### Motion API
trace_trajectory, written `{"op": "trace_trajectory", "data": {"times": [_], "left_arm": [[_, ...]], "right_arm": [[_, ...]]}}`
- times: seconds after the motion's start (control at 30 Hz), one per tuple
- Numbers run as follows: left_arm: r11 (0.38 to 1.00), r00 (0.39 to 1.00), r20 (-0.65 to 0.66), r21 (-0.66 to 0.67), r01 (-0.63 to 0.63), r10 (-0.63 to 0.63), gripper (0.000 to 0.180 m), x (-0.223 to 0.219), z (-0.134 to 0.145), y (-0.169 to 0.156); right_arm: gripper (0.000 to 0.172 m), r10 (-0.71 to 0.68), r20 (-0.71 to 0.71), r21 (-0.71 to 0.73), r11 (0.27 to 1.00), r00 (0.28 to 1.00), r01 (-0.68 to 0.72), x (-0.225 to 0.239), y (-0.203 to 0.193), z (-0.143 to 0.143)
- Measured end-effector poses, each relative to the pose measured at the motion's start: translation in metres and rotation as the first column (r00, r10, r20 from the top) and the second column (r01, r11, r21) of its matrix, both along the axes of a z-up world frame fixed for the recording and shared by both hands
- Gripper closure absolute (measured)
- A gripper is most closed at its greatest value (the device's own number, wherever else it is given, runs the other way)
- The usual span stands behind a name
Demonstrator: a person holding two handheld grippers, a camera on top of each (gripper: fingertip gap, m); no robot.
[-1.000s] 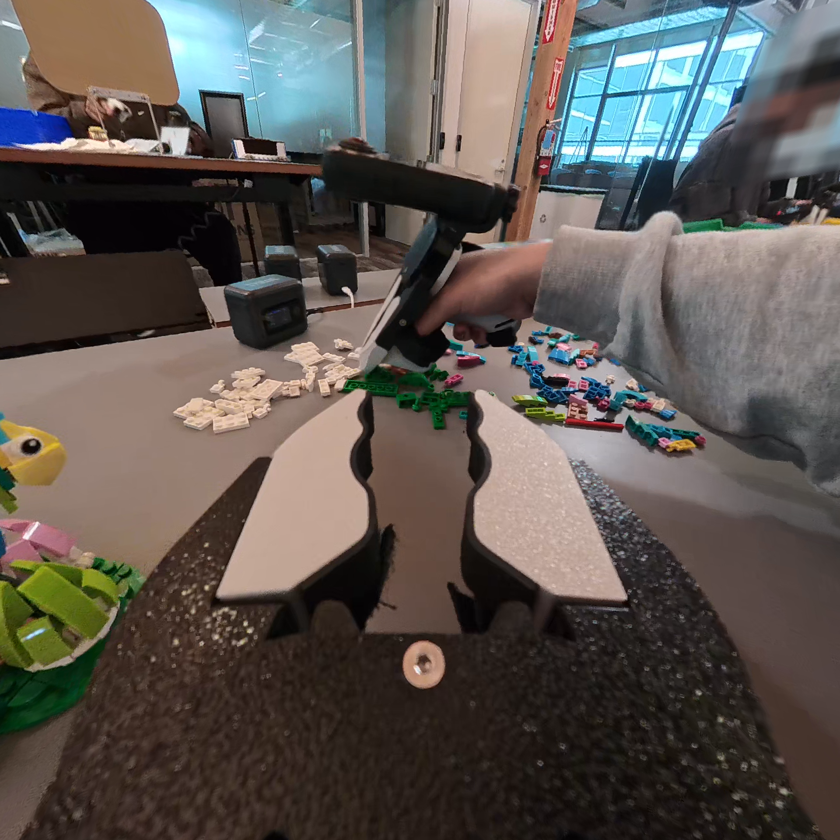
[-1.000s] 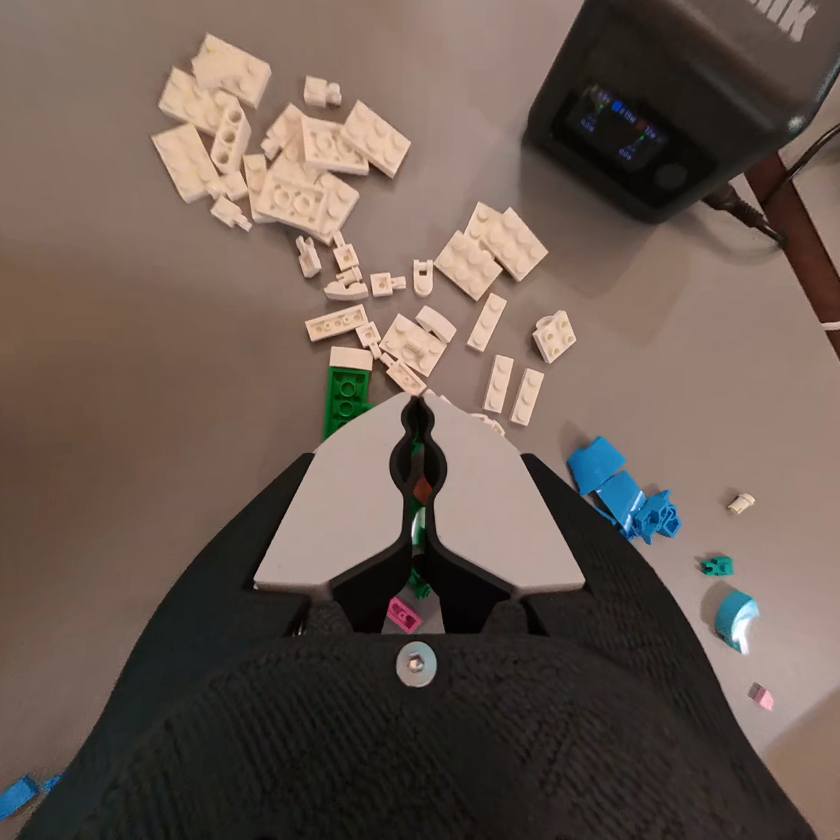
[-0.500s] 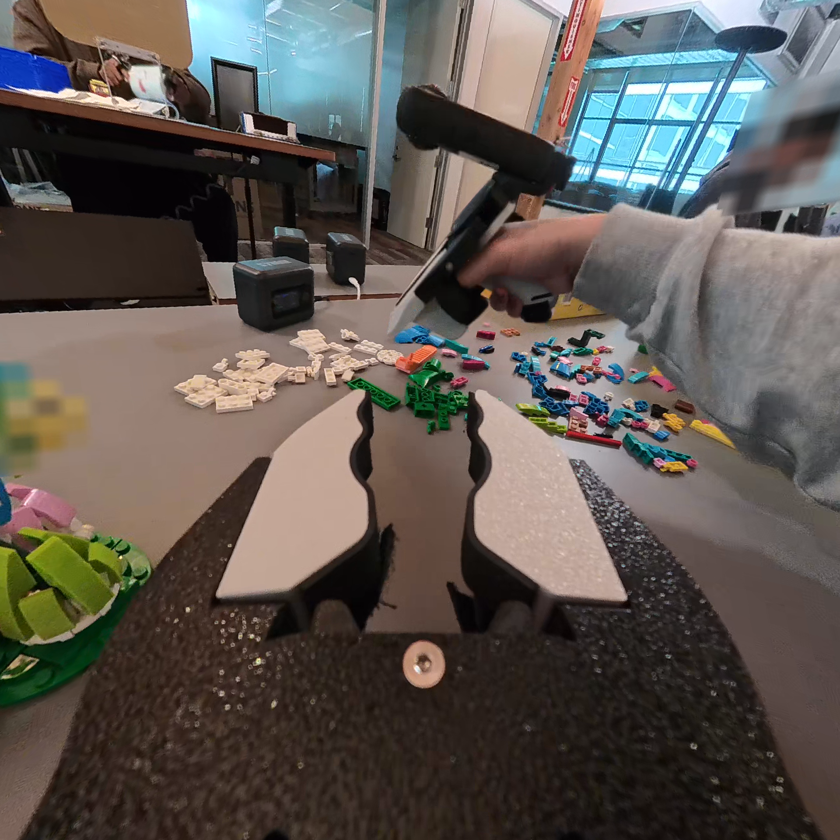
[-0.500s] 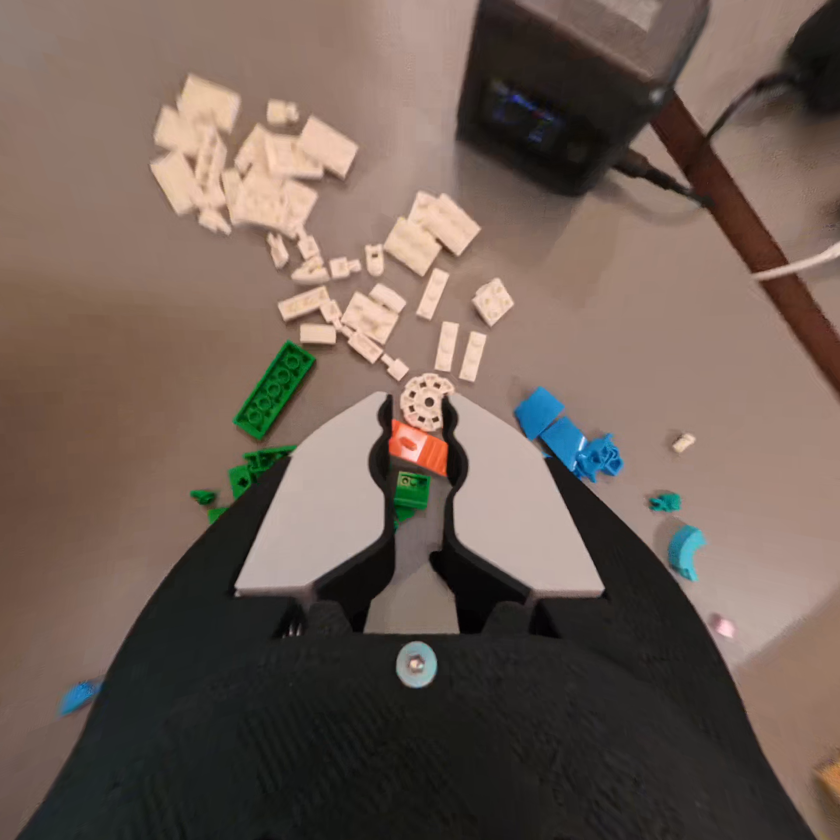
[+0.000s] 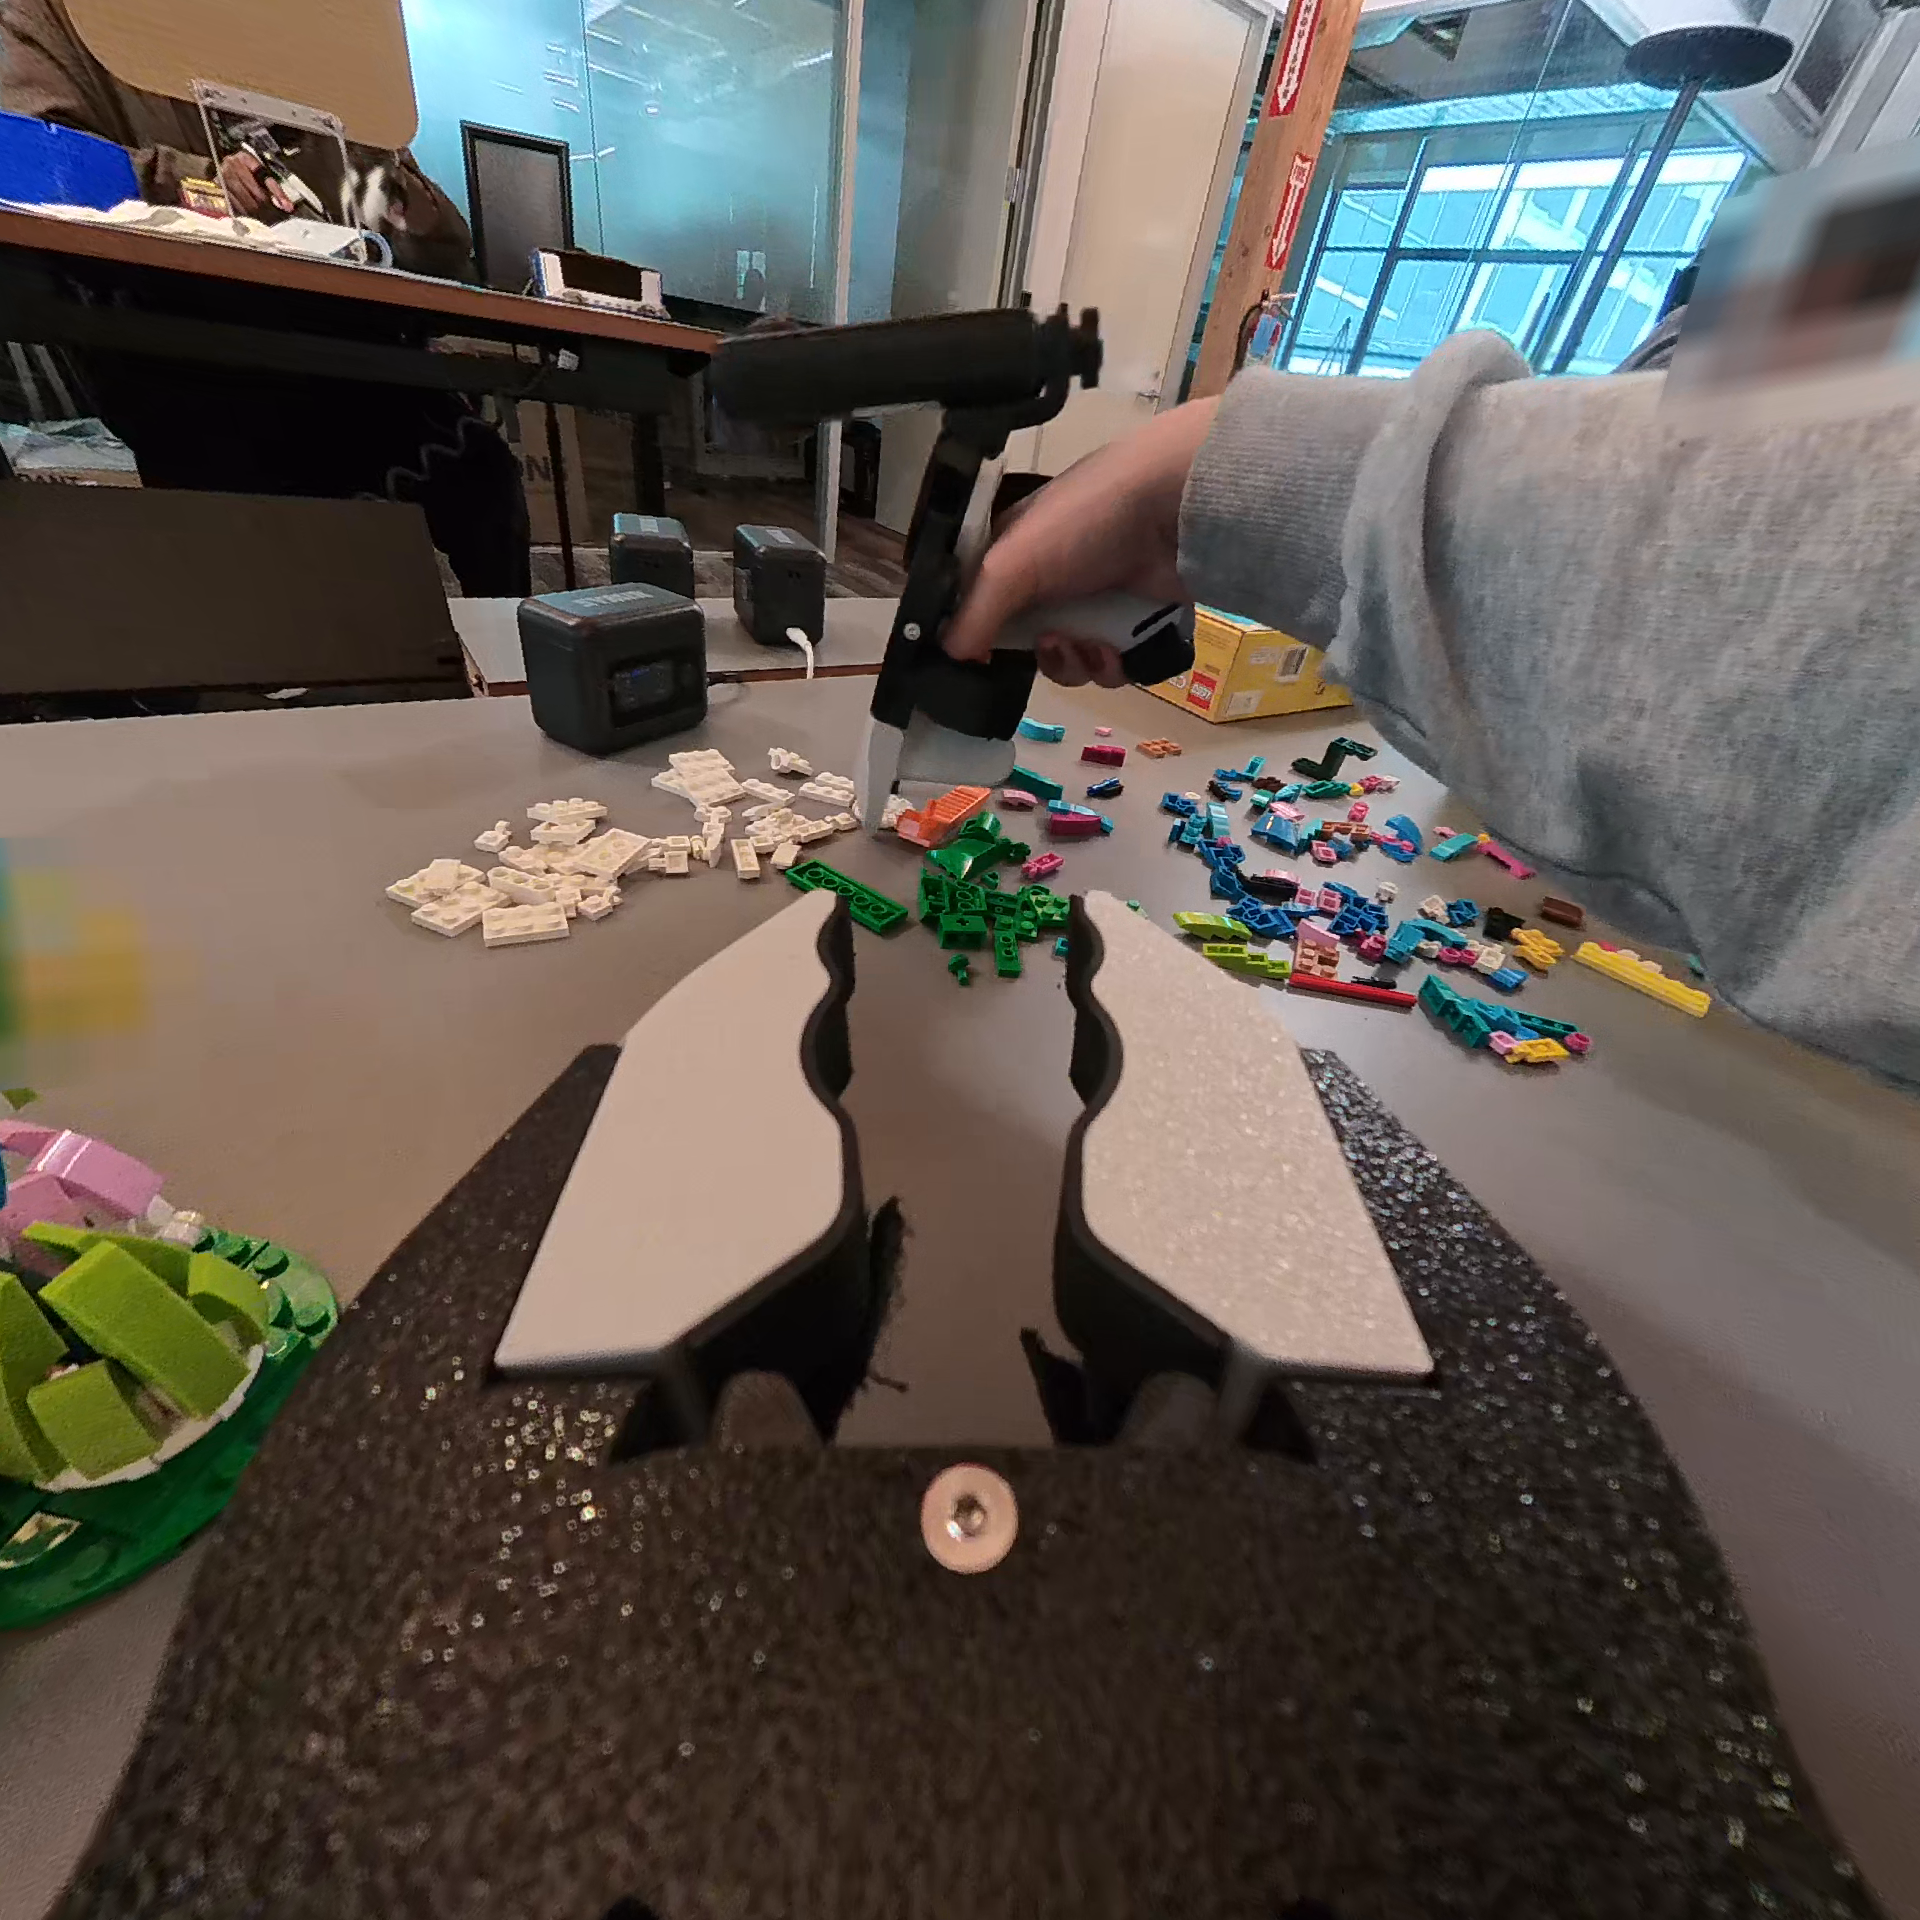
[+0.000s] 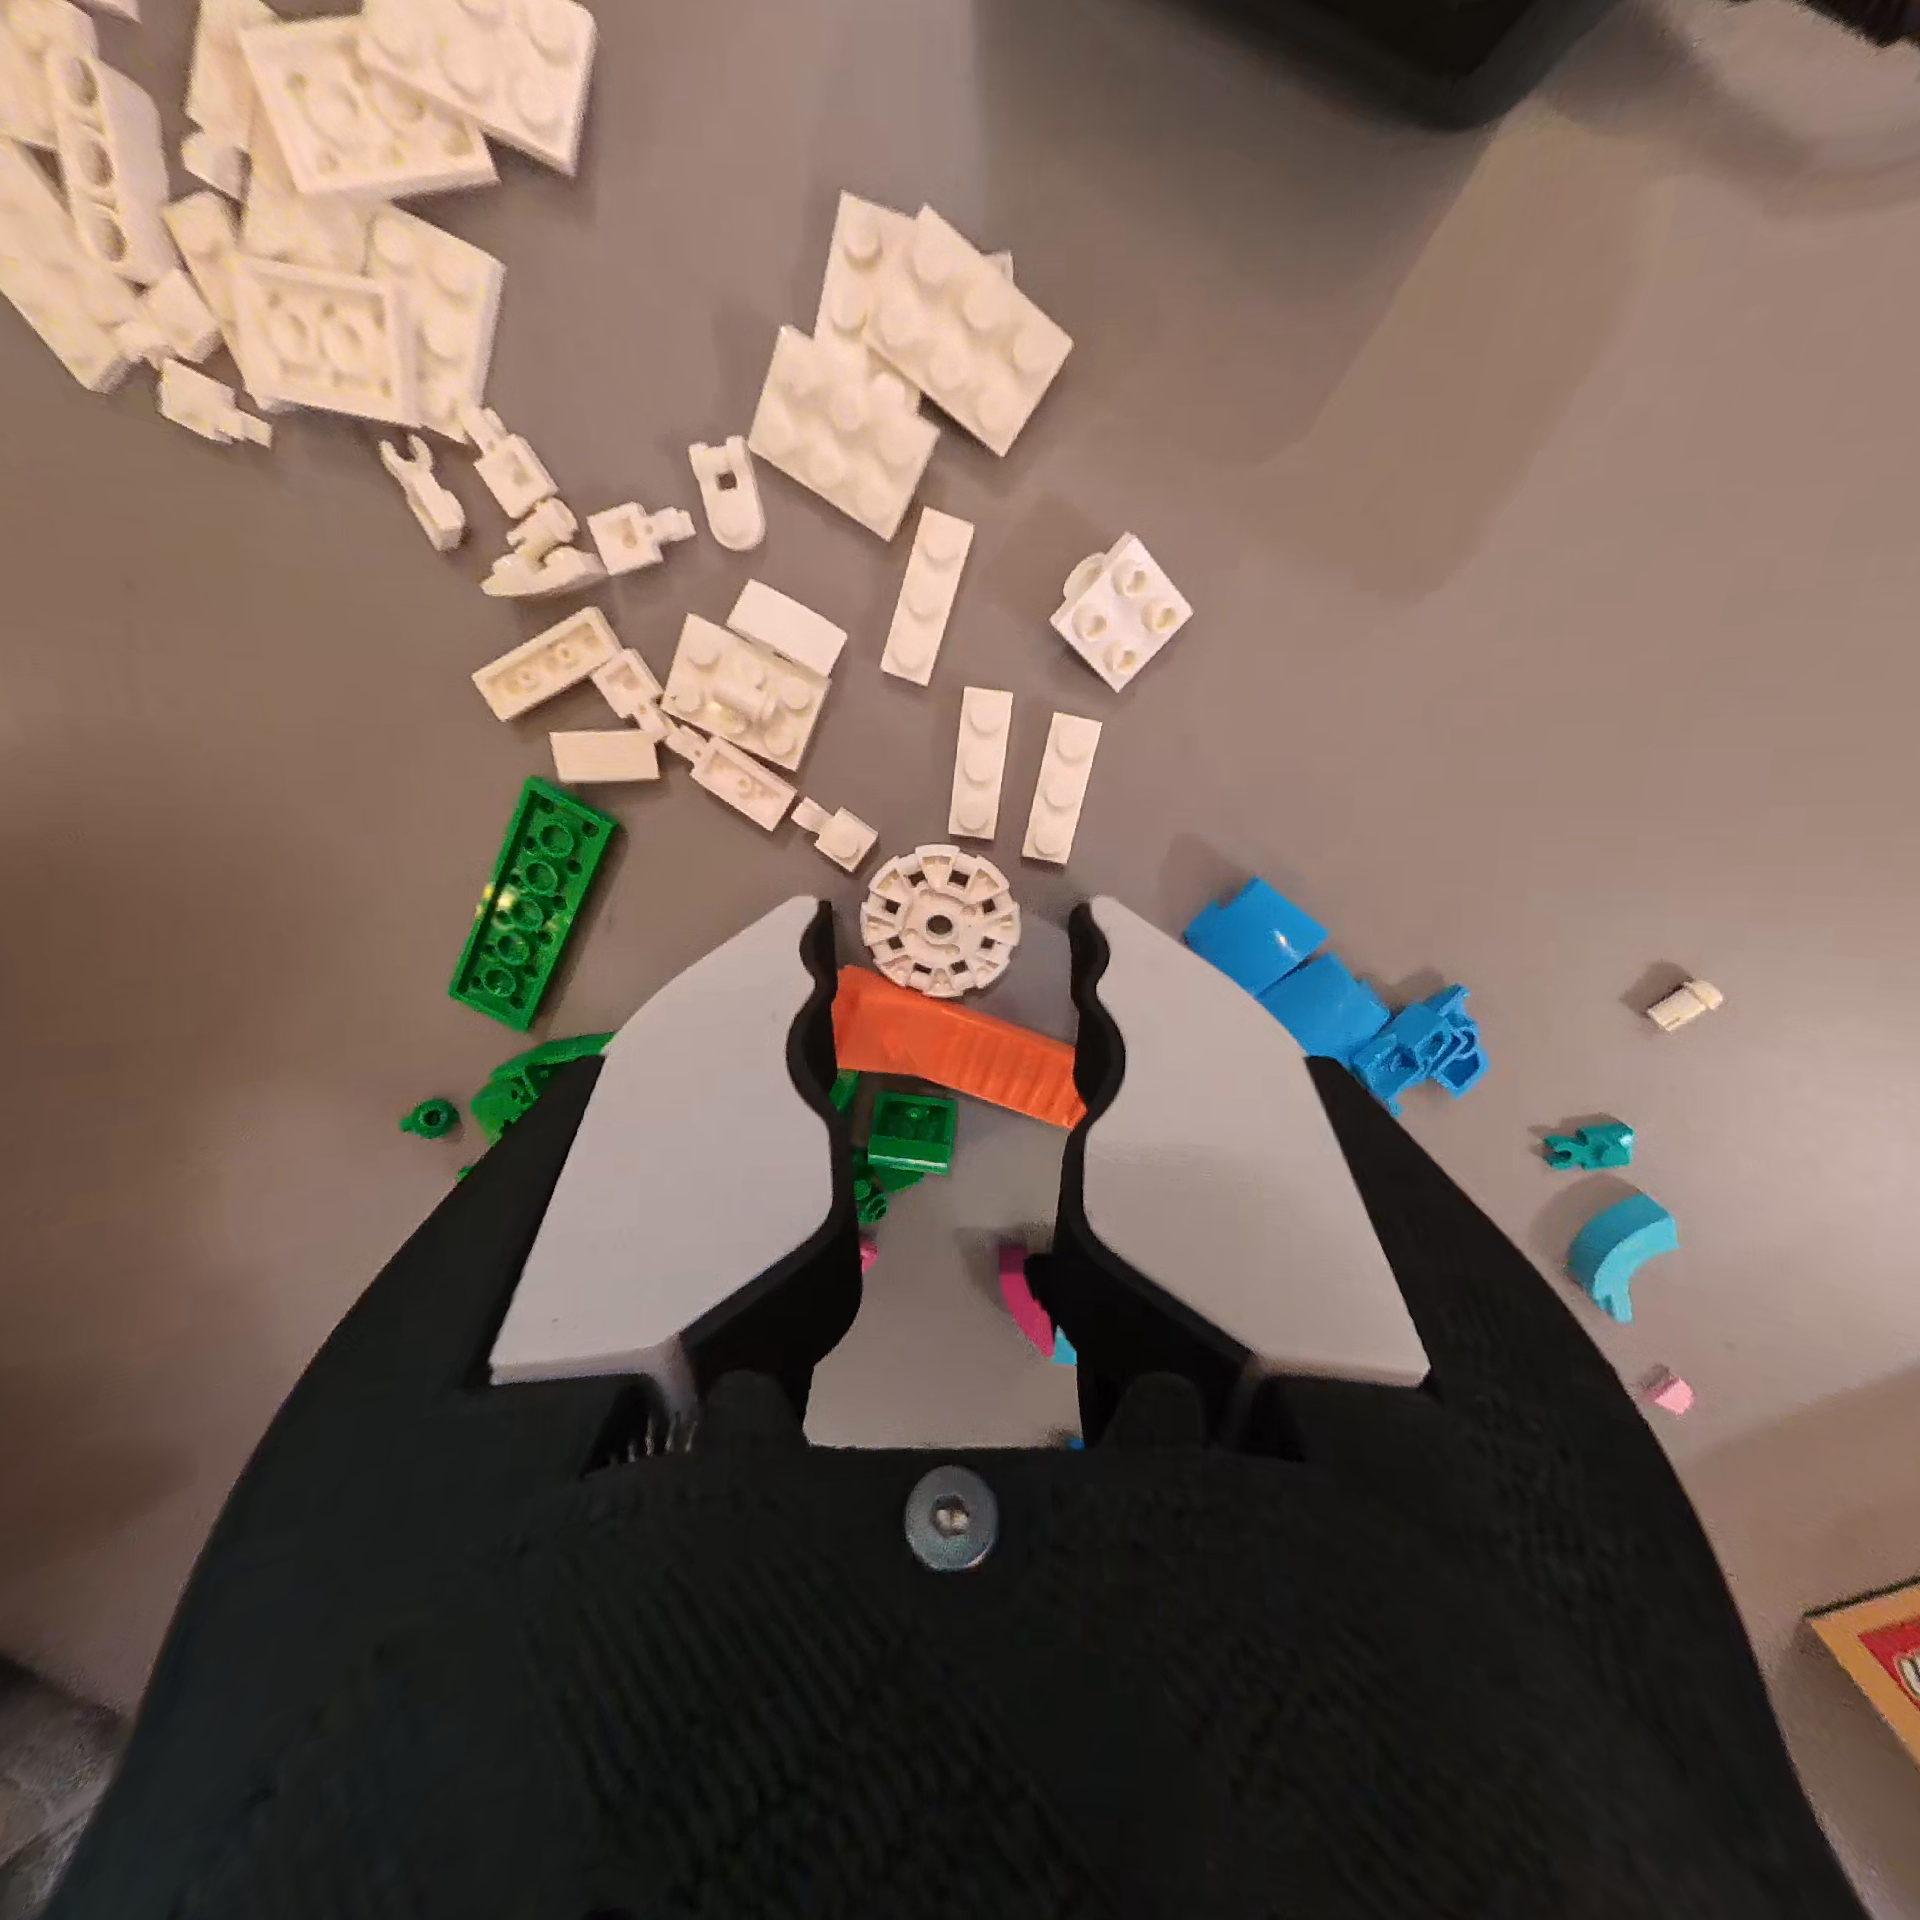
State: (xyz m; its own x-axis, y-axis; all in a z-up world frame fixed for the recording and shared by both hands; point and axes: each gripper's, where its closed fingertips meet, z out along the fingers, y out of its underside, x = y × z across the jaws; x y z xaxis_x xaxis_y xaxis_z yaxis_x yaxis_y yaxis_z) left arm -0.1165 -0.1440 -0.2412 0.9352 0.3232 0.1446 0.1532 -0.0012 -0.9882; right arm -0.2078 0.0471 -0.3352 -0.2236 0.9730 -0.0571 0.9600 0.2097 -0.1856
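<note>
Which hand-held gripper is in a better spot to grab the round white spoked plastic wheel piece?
Right. The right hand-held gripper hangs open right over the round white spoked plastic wheel piece, which lies at its fingertips. The left hand-held gripper is open too, but farther back.

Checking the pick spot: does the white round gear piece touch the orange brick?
Touching. In the right wrist view the white round piece overlaps the orange brick's upper edge, no table showing between them.

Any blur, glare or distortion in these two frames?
Left wrist view: strong wide-angle bending, bright windows behind, table evenly lit. Right wrist view: white bricks at top left smeared by motion, round white piece sharp, small glare spot on the green plate.
</note>
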Motion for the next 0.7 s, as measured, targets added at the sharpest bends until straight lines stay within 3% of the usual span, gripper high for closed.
{"op": "trace_trajectory", "data": {"times": [0.07,0.13,0.27,0.37,0.47,0.57,0.7], "left_arm": [[1.000,1.000,-0.001,-0.002,0.002,-0.002,0.142,0.000,0.000,0.000],[1.000,1.000,-0.001,-0.004,0.003,-0.003,0.142,0.000,0.000,0.001],[1.000,1.000,0.007,-0.001,-0.004,0.004,0.142,-0.001,-0.001,0.001],[1.000,1.000,0.008,0.002,-0.014,0.014,0.141,-0.002,0.000,0.001],[0.999,0.999,-0.016,0.016,-0.043,0.044,0.141,-0.005,0.003,-0.003],[0.996,0.996,-0.049,0.037,-0.079,0.081,0.142,-0.008,0.009,-0.008],[0.994,0.990,-0.096,0.052,-0.096,0.101,0.142,-0.008,0.014,-0.010]], "right_arm": [[0.131,-0.003,0.012,0.002,1.000,1.000,0.003,0.000,0.001,0.000],[0.144,0.001,0.029,0.004,1.000,1.000,-0.001,0.001,0.001,0.000],[0.144,0.019,-0.008,-0.002,1.000,1.000,-0.019,-0.015,-0.007,0.016],[0.145,0.092,-0.171,-0.064,0.992,0.981,-0.104,-0.059,-0.050,0.047],[0.145,0.251,-0.251,-0.010,0.965,0.935,-0.262,-0.104,-0.106,0.061],[0.144,0.402,-0.229,0.071,0.915,0.886,-0.397,-0.141,-0.157,0.055],[0.144,0.491,-0.110,0.138,0.869,0.864,-0.475,-0.170,-0.196,0.032]]}}
